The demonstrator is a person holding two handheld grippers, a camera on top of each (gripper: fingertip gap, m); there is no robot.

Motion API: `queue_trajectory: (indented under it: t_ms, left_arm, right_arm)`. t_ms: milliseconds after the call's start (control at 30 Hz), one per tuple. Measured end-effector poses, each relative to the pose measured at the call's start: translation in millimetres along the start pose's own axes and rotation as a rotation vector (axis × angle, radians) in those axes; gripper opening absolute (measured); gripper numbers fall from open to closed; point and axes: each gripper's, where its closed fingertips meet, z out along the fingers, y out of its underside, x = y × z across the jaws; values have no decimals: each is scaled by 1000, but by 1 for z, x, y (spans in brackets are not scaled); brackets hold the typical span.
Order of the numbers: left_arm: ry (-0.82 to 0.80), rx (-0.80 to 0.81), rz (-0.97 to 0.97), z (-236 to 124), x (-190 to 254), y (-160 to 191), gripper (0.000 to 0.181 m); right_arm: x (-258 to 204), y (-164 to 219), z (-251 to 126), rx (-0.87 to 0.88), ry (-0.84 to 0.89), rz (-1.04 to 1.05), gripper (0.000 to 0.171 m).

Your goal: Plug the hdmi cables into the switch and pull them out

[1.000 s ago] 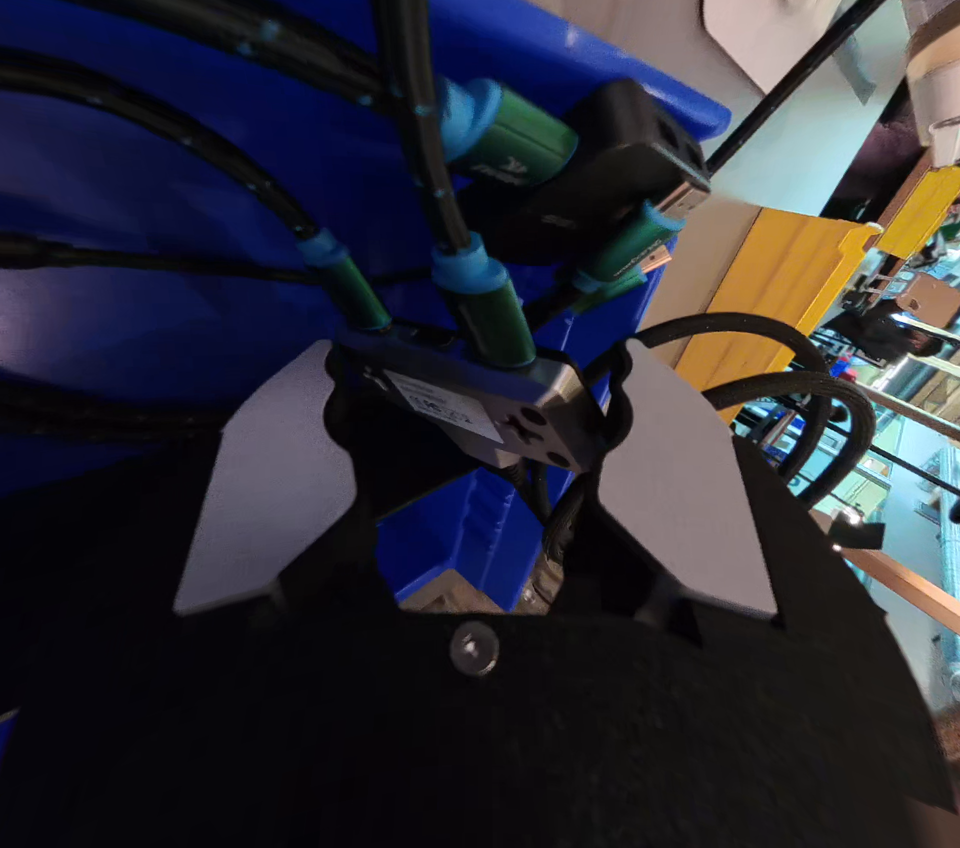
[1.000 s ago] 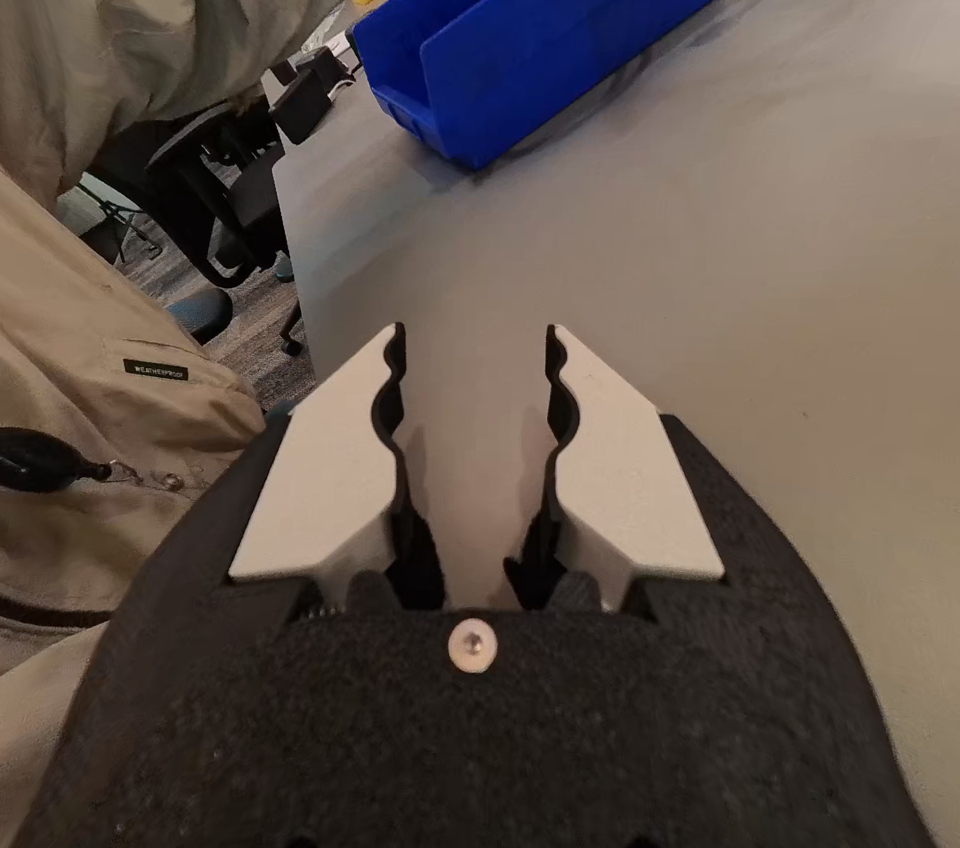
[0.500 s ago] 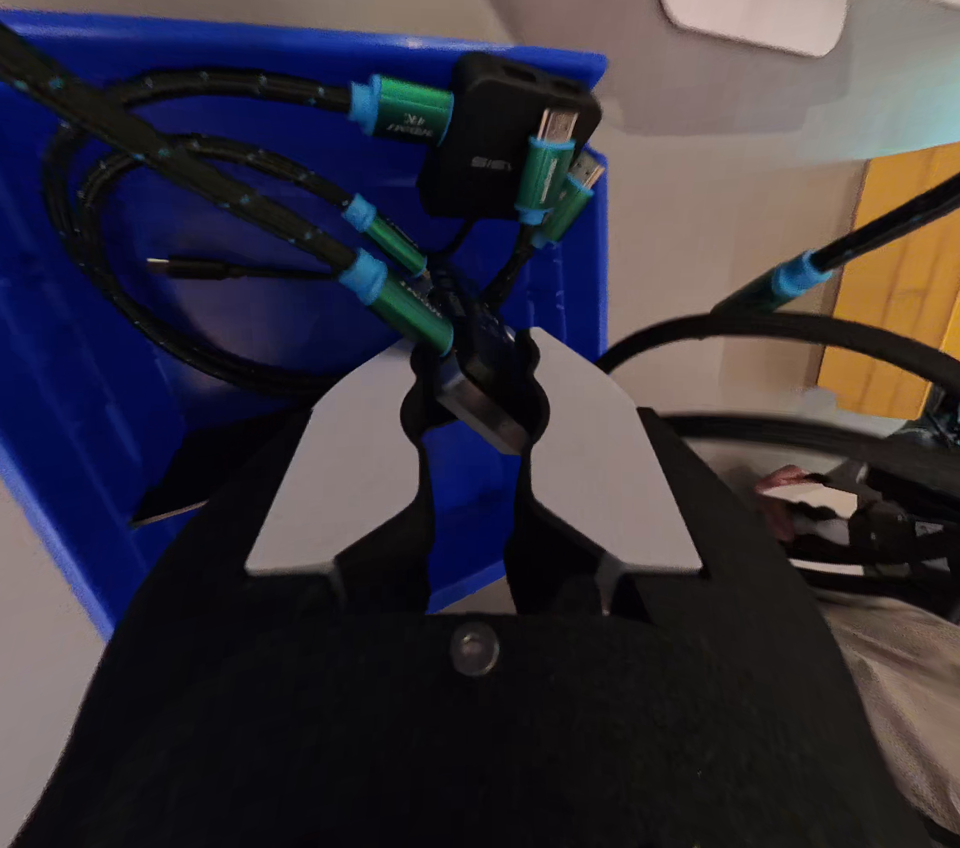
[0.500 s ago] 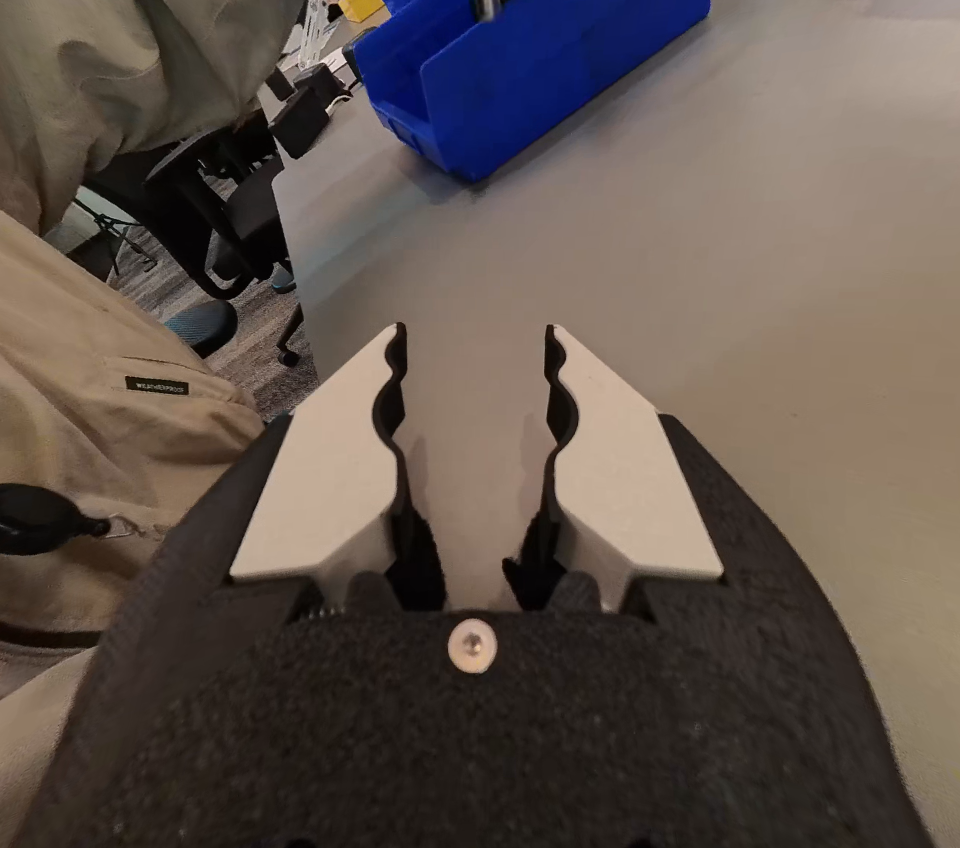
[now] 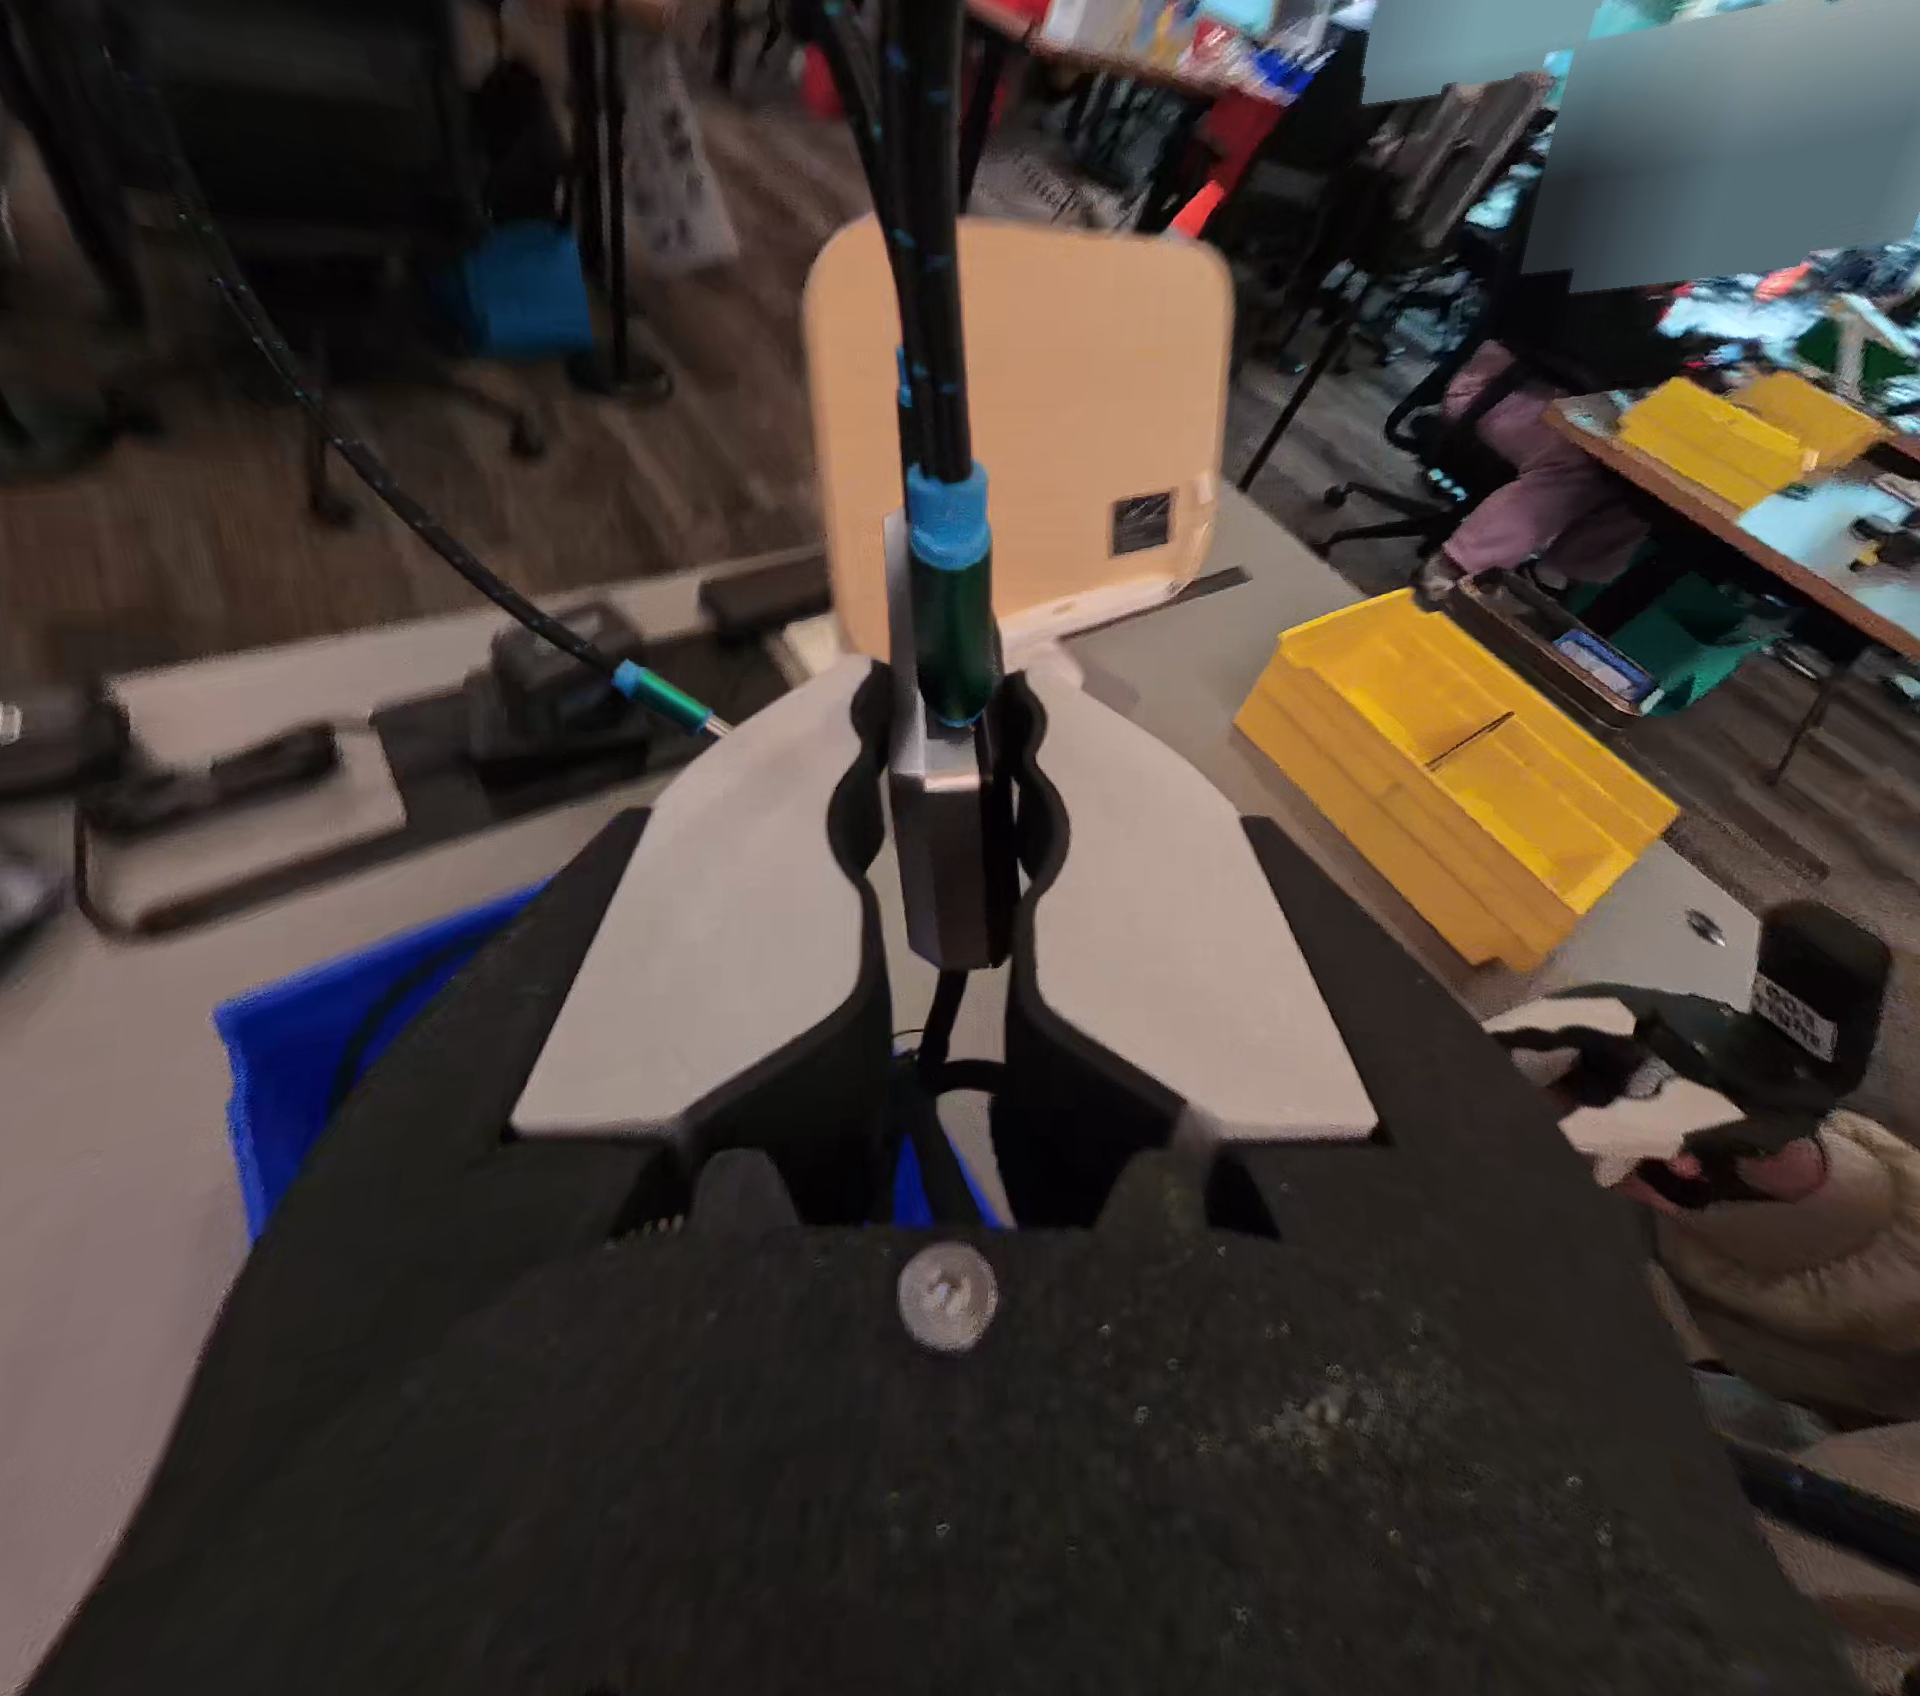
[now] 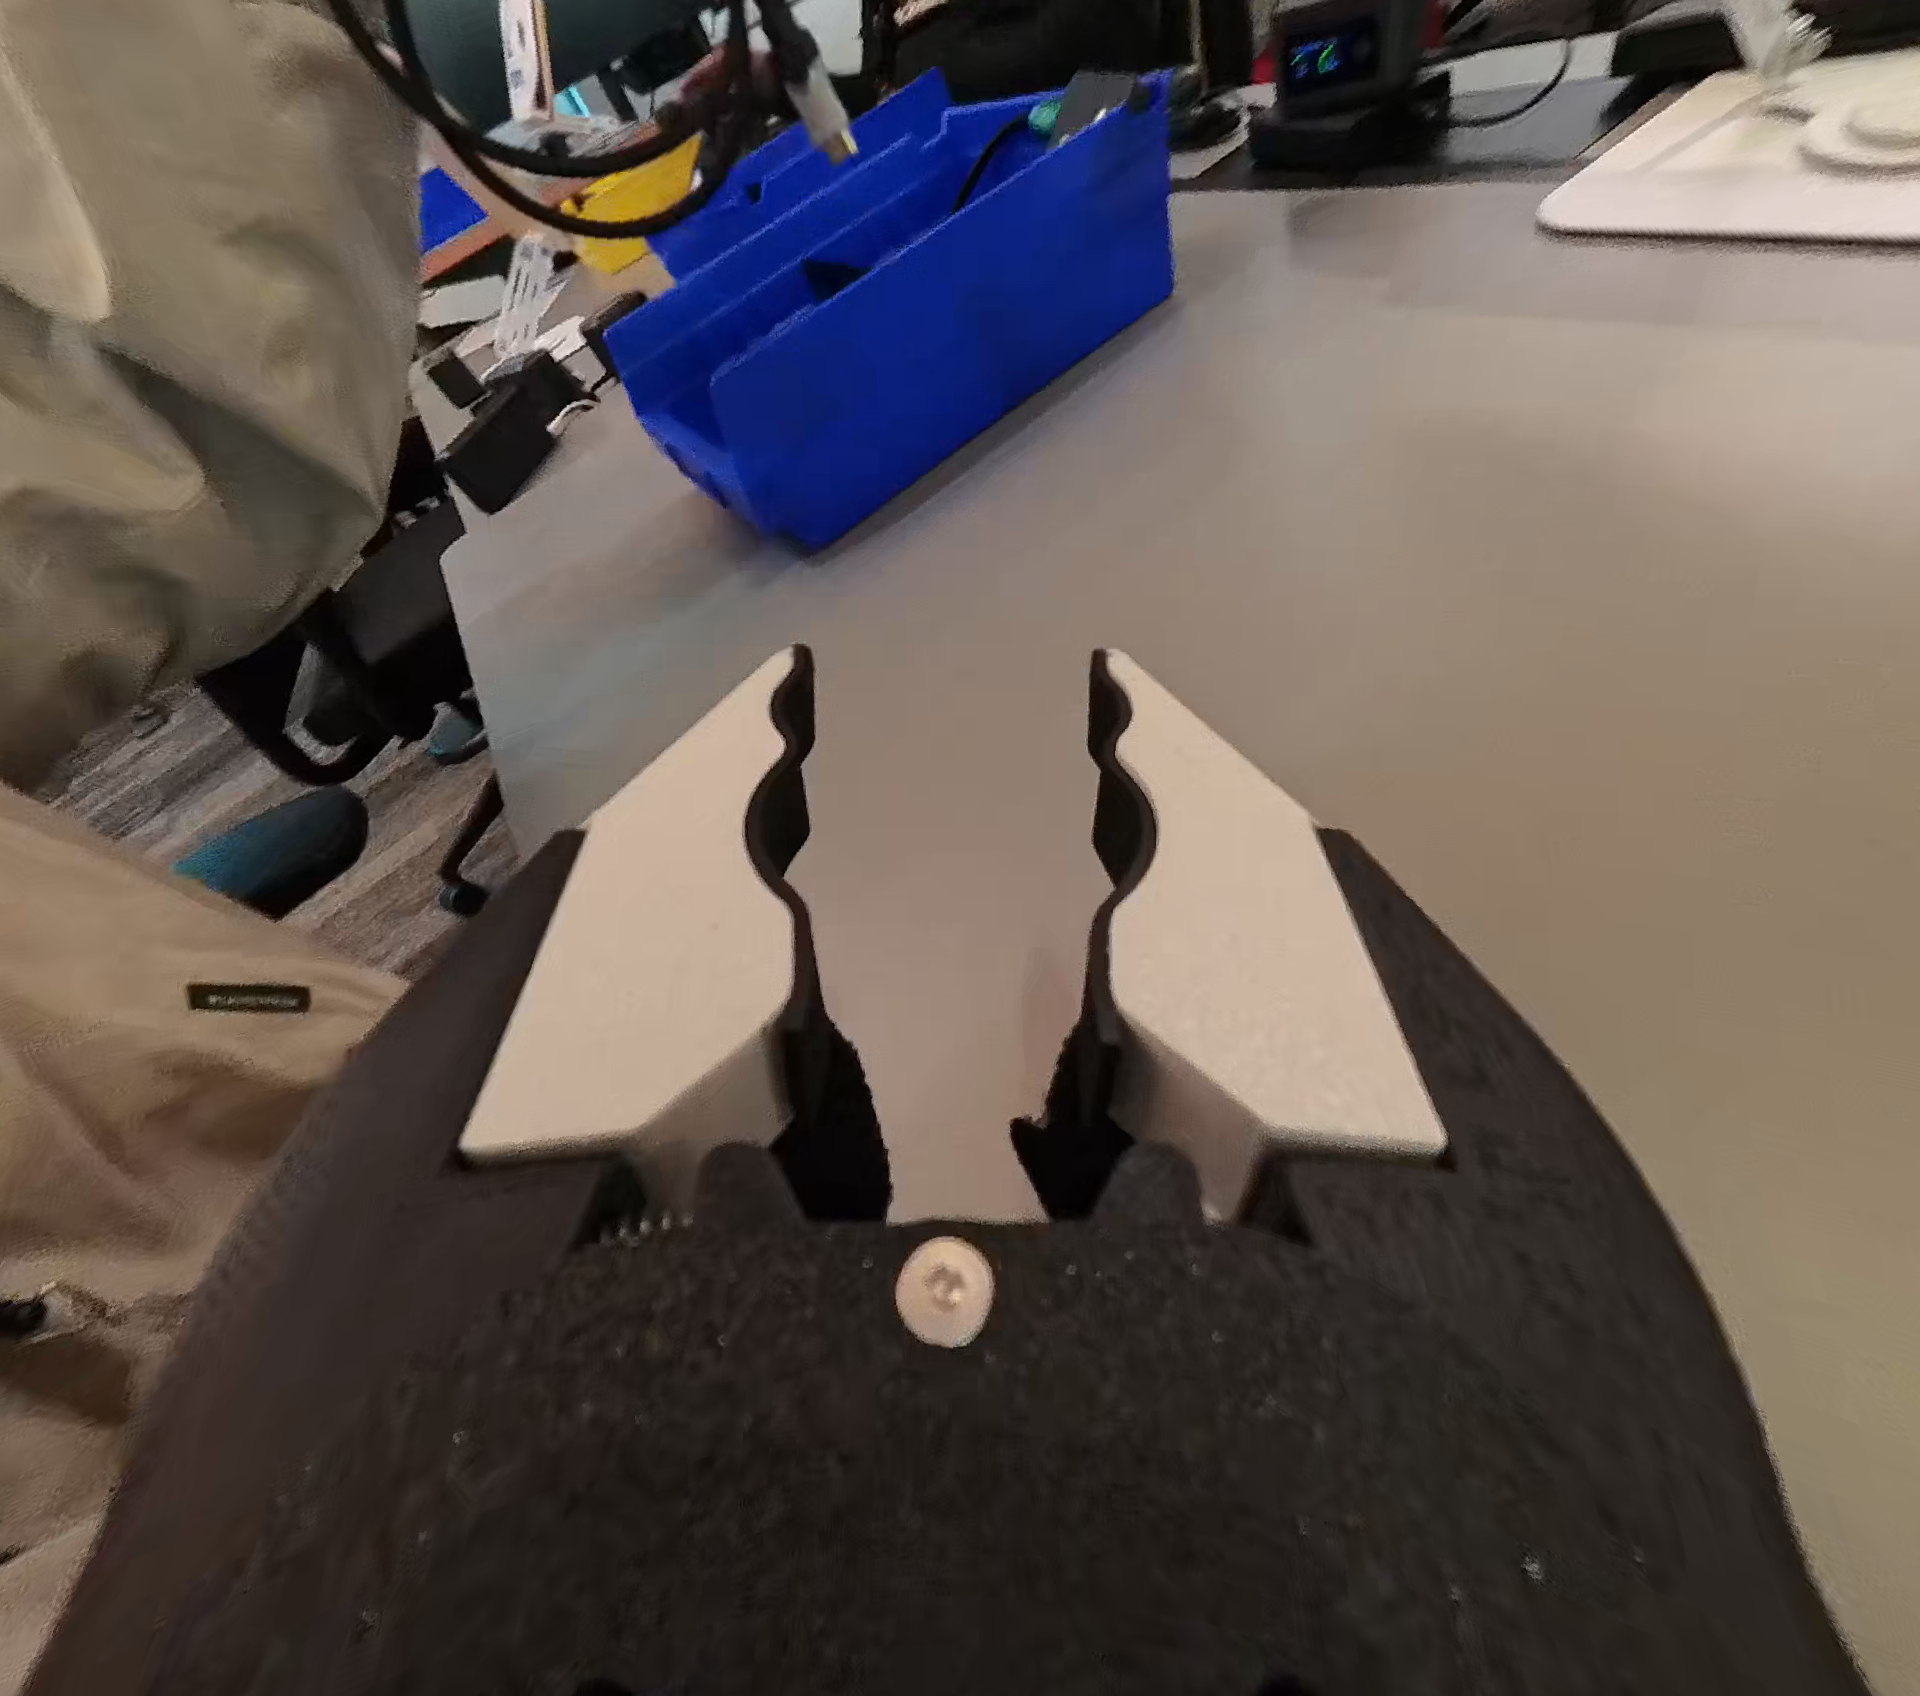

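Left tongs (image 5: 948, 711) clamping grey switch (image 5: 940, 846), its ports hidden, right tongs (image 6: 948, 680) parted

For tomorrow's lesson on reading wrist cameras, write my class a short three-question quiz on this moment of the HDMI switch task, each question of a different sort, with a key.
1. True or false: the right hand-held gripper holds a cable.
2. What is the left hand-held gripper clamped on?
A. the yellow bin
B. the switch
C. the blue bin
3. Fill in: the plug seated in the switch is green with a ____ collar.

Key
1. False: its jaws stand apart over the bare table.
2. B
3. Blue
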Motion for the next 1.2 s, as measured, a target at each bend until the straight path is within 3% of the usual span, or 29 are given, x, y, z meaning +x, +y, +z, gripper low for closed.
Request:
queue_trajectory:
  t_ms: [100,233,367,500,600,767,900,1000,1067,1133,1200]
  left_arm:
    - [172,46,109,-2,61,-25,20]
    - [460,-66,147,20,137,-10,21]
    - [805,-244,174,49,197,46,21]
    - [1066,-475,216,73,230,117,21]
    - [1184,-677,249,84,241,165,20]
    - [1284,-874,270,100,254,211,20]
    - [1274,-942,321,114,253,227,20]
    - [1158,-856,276,143,240,218,28]
    - [997,-731,177,174,215,191,36]
    - [835,-541,97,198,173,153,61]
    - [659,-319,27,208,118,113,59]
  right_arm:
    - [9,-20,-7,22,33,-13,52]
    - [1,-60,-16,35,-10,-117,50]
    - [-18,-109,-20,100,-113,-183,46]
    - [-32,-136,-25,140,-237,-167,42]
    - [-20,-141,-33,177,-195,-174,42]
    - [-12,-112,-22,101,-278,-54,40]
    - [-5,-92,-12,49,-283,-74,11]
    - [17,-97,-9,118,-189,3,9]
    - [32,-94,-5,132,-99,21,9]
    - [45,-89,-3,141,-13,50,9]
    - [51,-89,-3,180,24,86,10]
